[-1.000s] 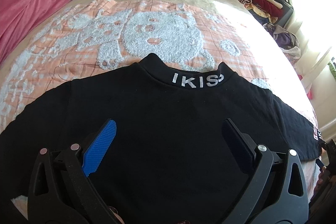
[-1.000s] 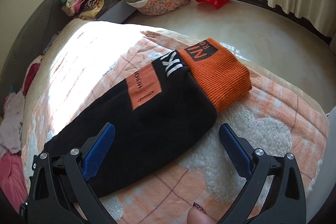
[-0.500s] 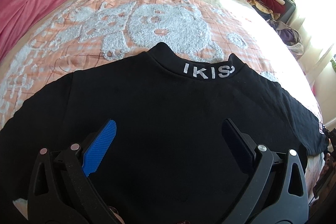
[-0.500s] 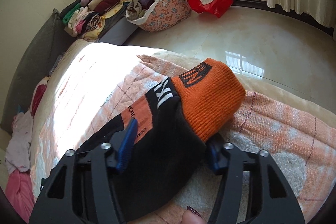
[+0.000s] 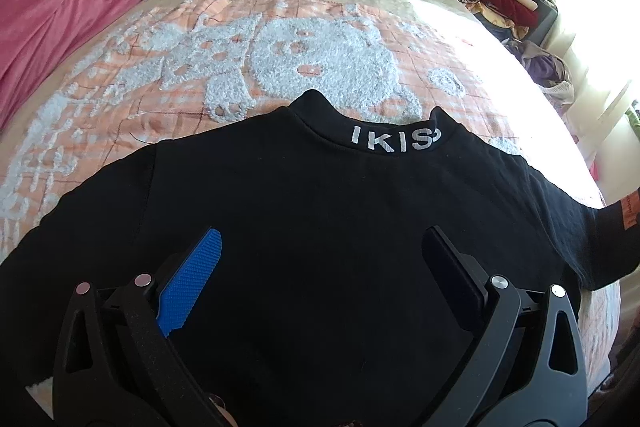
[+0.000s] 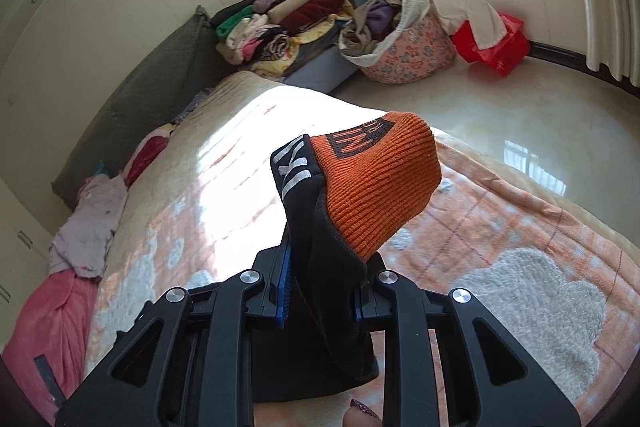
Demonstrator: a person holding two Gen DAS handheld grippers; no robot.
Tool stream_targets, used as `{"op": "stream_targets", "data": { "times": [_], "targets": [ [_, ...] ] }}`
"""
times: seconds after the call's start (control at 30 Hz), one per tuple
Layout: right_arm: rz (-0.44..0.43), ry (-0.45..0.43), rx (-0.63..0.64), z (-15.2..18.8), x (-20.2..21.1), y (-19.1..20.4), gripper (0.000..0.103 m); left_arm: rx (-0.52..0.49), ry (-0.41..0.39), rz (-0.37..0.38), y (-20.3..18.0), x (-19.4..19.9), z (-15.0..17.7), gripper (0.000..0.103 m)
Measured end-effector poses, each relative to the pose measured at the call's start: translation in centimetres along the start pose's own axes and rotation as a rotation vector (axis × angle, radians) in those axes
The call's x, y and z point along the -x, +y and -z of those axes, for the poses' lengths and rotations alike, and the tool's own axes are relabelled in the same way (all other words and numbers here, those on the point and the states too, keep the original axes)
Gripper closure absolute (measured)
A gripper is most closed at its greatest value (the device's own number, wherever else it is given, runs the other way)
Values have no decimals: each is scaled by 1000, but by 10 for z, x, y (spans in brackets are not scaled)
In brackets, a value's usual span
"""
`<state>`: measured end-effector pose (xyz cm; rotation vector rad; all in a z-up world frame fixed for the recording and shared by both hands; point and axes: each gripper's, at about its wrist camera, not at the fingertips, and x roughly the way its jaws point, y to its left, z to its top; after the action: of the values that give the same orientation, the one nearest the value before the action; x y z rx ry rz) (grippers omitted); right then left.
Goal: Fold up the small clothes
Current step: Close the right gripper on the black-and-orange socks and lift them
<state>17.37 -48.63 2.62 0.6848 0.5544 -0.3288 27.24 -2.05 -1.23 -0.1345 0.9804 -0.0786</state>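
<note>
right claw (image 6: 320,291) jaws just closed onto black sleeve (image 6: 320,247), orange cuff (image 6: 380,183) now lifted off blanket (image 6: 520,247), pointing 12 o'clock.

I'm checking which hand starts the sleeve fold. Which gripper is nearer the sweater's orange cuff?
Right. The right gripper is clamped on the sleeve just behind the orange cuff, lifting it. The left gripper hangs open over the sweater's back, far from the cuff.

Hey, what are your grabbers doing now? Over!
Right gripper just closed on sleeve, lifted. Left gripper open over black top. Nothing in the way.
</note>
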Motion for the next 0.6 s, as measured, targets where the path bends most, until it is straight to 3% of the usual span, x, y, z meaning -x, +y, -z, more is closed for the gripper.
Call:
{"op": "stream_targets", "data": {
  "times": [0.3, 0.6],
  "targets": [
    [-138, 6, 135, 10, 25, 88, 82, 1, 6, 6, 9, 7, 1, 9],
    [-231, 63, 240, 46, 20, 160, 82, 10, 4, 13, 17, 14, 1, 9]
  ]
}}
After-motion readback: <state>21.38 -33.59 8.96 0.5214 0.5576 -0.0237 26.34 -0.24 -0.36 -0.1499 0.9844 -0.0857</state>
